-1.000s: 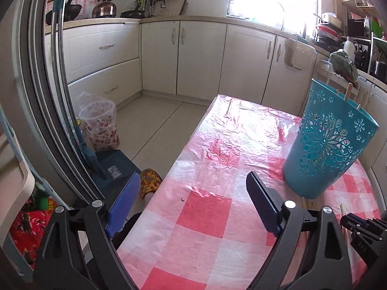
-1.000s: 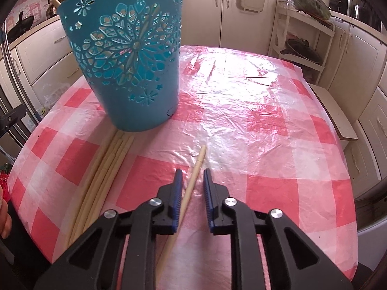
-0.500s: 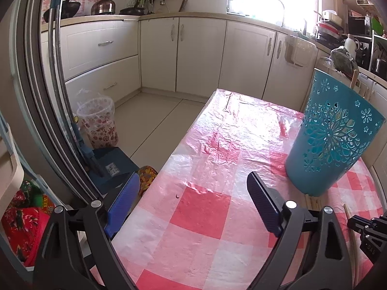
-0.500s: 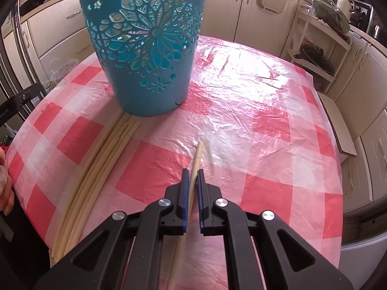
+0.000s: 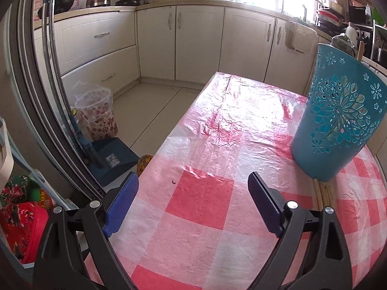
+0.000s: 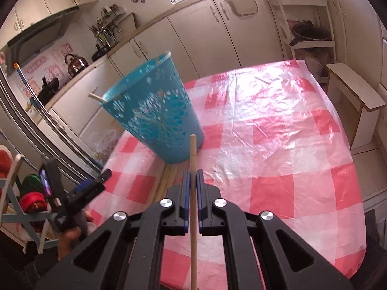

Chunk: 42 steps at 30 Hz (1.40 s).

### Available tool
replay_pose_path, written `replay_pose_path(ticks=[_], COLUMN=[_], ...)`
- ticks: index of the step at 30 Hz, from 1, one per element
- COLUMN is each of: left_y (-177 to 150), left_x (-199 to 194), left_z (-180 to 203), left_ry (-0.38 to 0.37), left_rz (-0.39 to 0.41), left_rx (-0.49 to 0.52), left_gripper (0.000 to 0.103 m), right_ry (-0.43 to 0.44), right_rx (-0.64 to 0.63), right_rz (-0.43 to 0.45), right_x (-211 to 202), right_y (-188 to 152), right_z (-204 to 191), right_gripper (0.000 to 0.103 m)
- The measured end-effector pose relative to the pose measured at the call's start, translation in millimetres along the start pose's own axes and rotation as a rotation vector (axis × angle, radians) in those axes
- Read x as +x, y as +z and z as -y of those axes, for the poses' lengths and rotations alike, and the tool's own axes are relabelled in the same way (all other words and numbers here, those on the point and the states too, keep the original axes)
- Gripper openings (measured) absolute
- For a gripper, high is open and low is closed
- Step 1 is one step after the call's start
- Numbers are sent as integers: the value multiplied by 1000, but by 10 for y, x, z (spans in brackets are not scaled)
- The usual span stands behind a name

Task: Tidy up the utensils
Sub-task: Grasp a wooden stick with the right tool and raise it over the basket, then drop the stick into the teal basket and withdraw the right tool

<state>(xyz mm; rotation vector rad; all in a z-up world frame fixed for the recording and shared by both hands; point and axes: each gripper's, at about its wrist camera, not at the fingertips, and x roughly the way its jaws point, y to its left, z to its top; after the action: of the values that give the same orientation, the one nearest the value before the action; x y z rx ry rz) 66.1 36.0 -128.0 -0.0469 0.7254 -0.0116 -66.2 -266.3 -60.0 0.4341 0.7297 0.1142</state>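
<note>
With your right gripper (image 6: 192,176) clamped on the chopstick (image 6: 192,159), tip it into the teal basket's (image 6: 154,118) rim, upper left.

The left wrist view looks forward and downward from just behind the left hand-held gripper (image 5: 193,203), low and close over the near left corner of the table (image 5: 217,217), facing the cupboards (image 5: 198,41) and window. The right wrist view sits higher behind the right hand-held gripper (image 6: 192,176), tilted, looking down across most of the table (image 6: 290,145). Both views share the checked tabletop, the blue basket (image 5: 338,125) (image 6: 157,118) and the sticks (image 5: 324,193) (image 6: 167,178) at its foot.
</note>
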Motion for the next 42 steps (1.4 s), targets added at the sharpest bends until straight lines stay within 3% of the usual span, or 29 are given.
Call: replay_pose_path(ticks=[10, 16, 19, 24, 32, 38, 39, 42], left_y=[-2, -8, -9, -7, -13, -10, -10, -6], left_x=[15, 23, 37, 62, 74, 81, 85, 103], left_z=[-23, -9, -4, -14, -44, -65, -73, -114], left_ry=[-7, -5, -8, -18, -26, -25, -27, -35], left_rz=[-14, -16, -22, -34, -43, -47, -50, -59], left_rx=[-12, -2, -3, -14, -28, -34, -40, -65], left_gripper=[88, 88, 89, 89, 89, 89, 89, 89], right_ry=[153, 78, -1, -121, -154, -152, -153, -170], right_rx=[-33, 6, -4, -49, -114, -155, -153, -138], right_rz=[267, 494, 569, 558, 430, 444, 460, 475], right_x=[-435, -339, -140, 306, 571, 223, 122, -199], right_y=[817, 1451, 1565, 1494, 1221, 979, 915, 591], right_z=[-590, -813, -856, -862, -796, -792, -776, -670], right_gripper=[6, 6, 6, 6, 6, 17, 23, 26])
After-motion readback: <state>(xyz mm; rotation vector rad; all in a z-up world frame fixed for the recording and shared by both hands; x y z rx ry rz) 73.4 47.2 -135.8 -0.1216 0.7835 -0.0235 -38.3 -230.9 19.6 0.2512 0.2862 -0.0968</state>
